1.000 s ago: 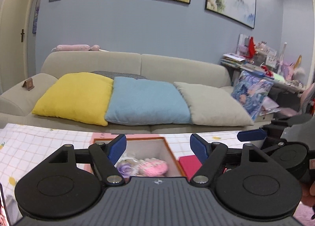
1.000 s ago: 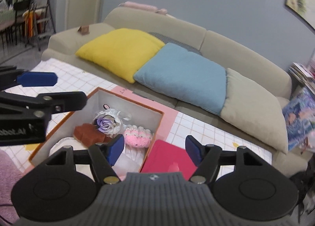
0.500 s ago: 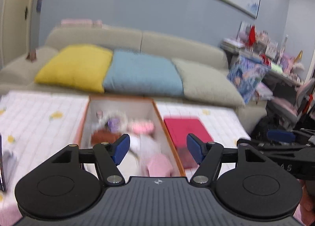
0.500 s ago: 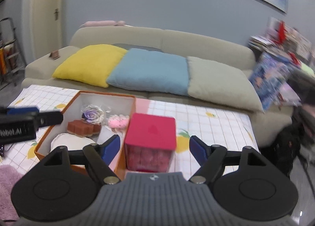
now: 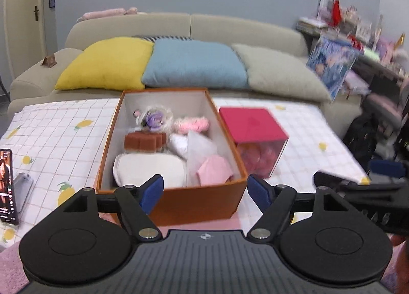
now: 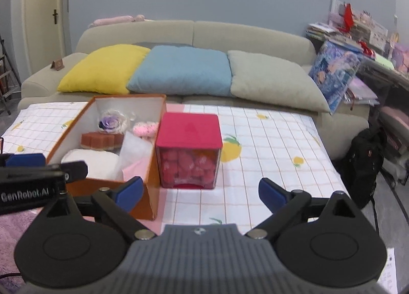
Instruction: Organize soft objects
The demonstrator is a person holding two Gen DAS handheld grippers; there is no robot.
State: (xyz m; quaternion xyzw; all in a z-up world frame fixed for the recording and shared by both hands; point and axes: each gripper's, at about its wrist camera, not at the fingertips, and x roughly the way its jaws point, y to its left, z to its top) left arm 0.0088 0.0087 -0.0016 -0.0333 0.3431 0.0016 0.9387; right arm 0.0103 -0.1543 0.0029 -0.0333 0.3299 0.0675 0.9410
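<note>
Right wrist: red cube [image 6: 189, 129] beside orange box [image 6: 150, 184]

Both views have tipped downward since the earlier frames: the orange box [image 5: 176, 199] and red cube [image 6: 188, 150], formerly half hidden behind the fingers, now lie fully exposed. The right gripper [image 6: 202, 193] has levelled from a tilted view; its jaws have just been opening, nothing between them. The left gripper [image 5: 205, 193] jaws have likewise reopened, empty.
</note>
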